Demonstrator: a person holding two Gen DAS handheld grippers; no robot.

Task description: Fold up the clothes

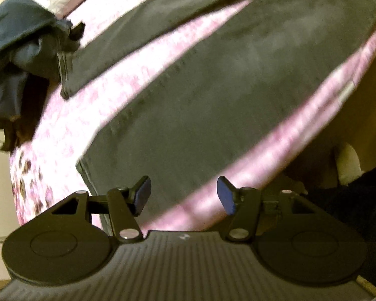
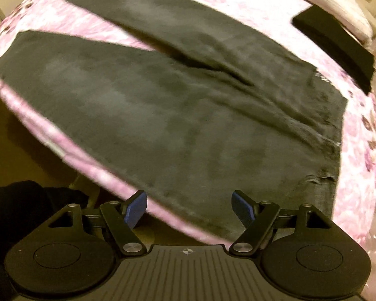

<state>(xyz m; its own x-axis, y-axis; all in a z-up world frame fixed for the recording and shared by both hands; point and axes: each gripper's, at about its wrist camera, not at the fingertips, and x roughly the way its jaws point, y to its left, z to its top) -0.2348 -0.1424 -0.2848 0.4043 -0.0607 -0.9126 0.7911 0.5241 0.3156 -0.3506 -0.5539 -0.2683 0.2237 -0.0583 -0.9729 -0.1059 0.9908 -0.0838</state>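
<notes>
Blurred grey trousers [image 2: 178,105], hems beyond frame

One pair of trousers [image 2: 188,115], two grippers.

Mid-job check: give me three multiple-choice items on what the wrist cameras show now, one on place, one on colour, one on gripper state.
1. Where do the trousers lie?
A. flat on the bedspread
B. on the floor
C. on a hanger

2. What colour is the bedspread?
A. blue
B. pink floral
C. plain white

3. How are the left gripper and right gripper?
A. both shut on cloth
B. one shut
C. both open, empty

Key: 1 A, both legs spread on the bed; 2 B, pink flower print shows around them; 3 C, a wide gap between the pads, holding nothing.
</notes>
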